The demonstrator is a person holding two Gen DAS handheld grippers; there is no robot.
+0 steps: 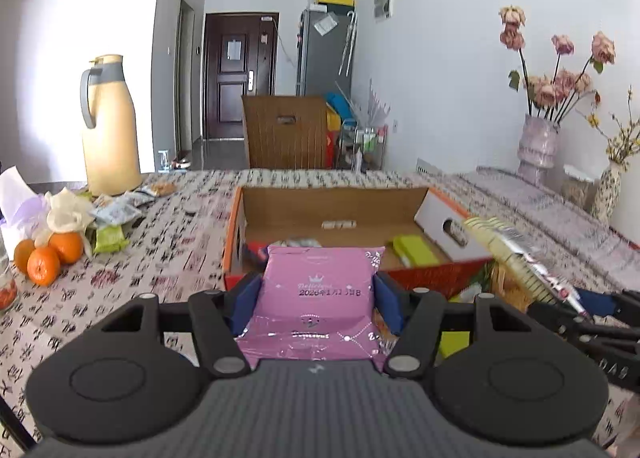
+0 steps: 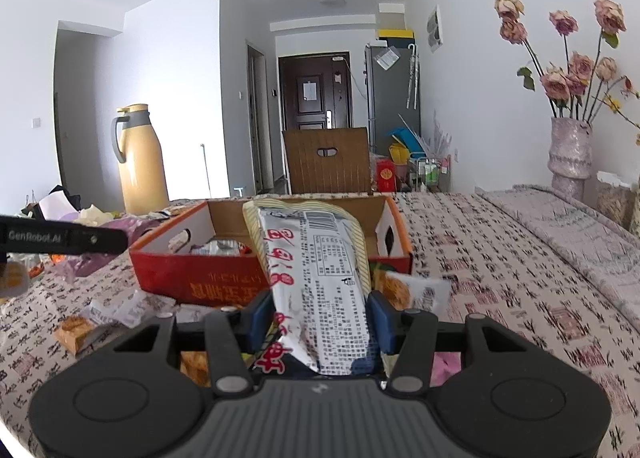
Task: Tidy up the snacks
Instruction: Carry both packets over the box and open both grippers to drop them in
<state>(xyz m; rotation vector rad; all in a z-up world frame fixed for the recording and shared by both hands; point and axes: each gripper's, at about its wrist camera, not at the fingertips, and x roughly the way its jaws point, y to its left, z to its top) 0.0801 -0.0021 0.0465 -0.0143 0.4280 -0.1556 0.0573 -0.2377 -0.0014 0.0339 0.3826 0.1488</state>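
Grippers (image 1: 318,294) (image 2: 318,322) clamping snack packets (image 1: 320,298) (image 2: 320,298), box (image 1: 336,206) ahead

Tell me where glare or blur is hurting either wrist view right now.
Left wrist view: window glare washes out the wall behind the yellow thermos; the striped packet at right is motion-blurred, while the pink packet in the left claw is sharp. Right wrist view: milder glare behind the thermos, print on the striped packet legible, straight edges bowed by fisheye.
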